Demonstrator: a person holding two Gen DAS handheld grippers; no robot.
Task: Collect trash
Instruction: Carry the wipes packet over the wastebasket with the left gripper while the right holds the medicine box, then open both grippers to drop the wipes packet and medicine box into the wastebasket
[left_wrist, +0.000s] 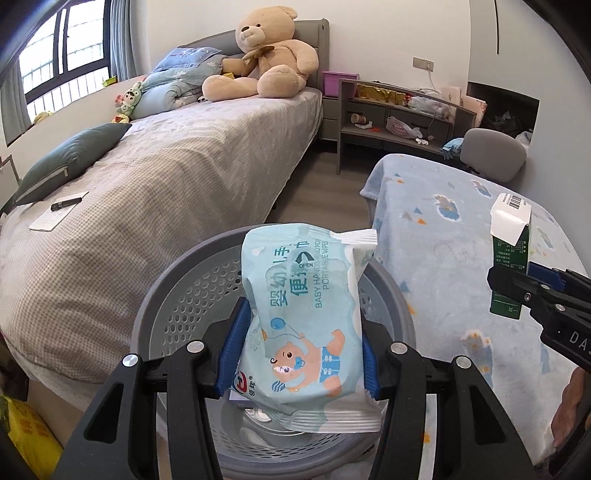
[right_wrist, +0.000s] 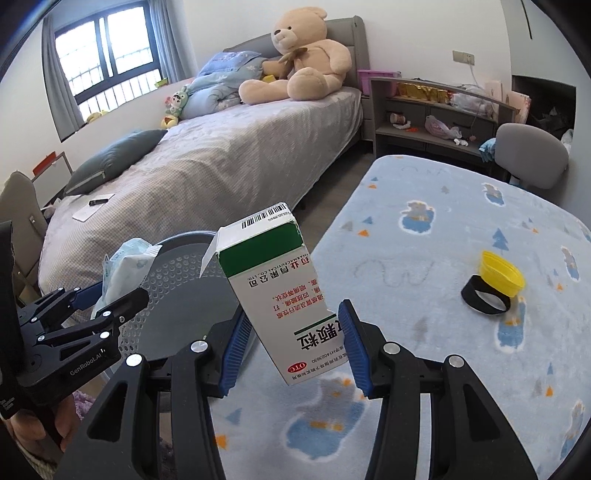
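Nearest the left wrist camera, the left gripper (left_wrist: 299, 354) was clenched on a pale blue wipes pack (left_wrist: 303, 325), its 2 blue pads pressing the pack's sides at roughly half spread. The pack hung directly above the grey perforated basket (left_wrist: 192, 295), which serves as the landmark here. The pack's lower seal covered part of the basket floor, and the near rim was cut off behind the gripper's black arms.

To the right of the basket, over the blue patterned blanket (right_wrist: 424, 258), the right gripper (right_wrist: 295, 350) grasped a white and green medicine box (right_wrist: 280, 291) at a narrower spread. The box was tilted with its open flap and barcode uppermost. The left pad met the box's side; the right pad's contact was hard to make out behind the box's lower corner.

Further right of the basket, on the same blanket, a yellow cap (right_wrist: 502, 271) leaned on a black ring (right_wrist: 485, 297). Behind the basket, a bed (left_wrist: 166, 177) carried a teddy bear (left_wrist: 266, 55). A hand (right_wrist: 55, 424) showed only partly at the right wrist view's lower left edge.
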